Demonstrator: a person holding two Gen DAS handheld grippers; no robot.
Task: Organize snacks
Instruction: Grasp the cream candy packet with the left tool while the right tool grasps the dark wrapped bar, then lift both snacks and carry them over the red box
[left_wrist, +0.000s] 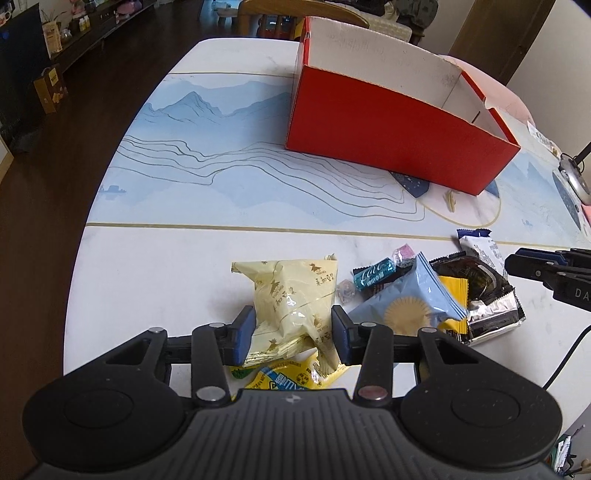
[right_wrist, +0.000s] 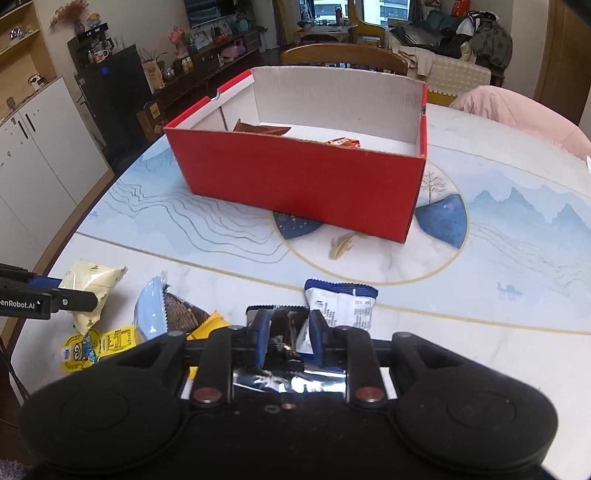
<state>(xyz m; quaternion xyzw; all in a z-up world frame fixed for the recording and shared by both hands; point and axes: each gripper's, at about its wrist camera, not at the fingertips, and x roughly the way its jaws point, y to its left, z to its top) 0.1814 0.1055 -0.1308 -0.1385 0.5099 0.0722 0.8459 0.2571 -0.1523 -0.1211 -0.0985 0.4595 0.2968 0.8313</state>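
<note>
A red cardboard box (left_wrist: 388, 129) stands open on the table; in the right wrist view the box (right_wrist: 303, 184) holds two red-brown snack packets (right_wrist: 341, 142). My left gripper (left_wrist: 293, 332) has its blue pads on both sides of a cream snack bag (left_wrist: 291, 299), touching it. My right gripper (right_wrist: 286, 338) is shut on a black and silver foil packet (right_wrist: 286, 332), low over the table. Loose snacks lie near: a light blue packet (left_wrist: 406, 302), a yellow packet (left_wrist: 280, 376), a white and blue packet (right_wrist: 340, 302).
The table (left_wrist: 166, 258) has a blue mountain print; its left edge drops to a dark floor. Small wrapped candies (left_wrist: 373, 275) lie by the pile. A wooden chair (right_wrist: 343, 55) stands behind the box. A pink cloth (right_wrist: 517, 114) lies at the far right.
</note>
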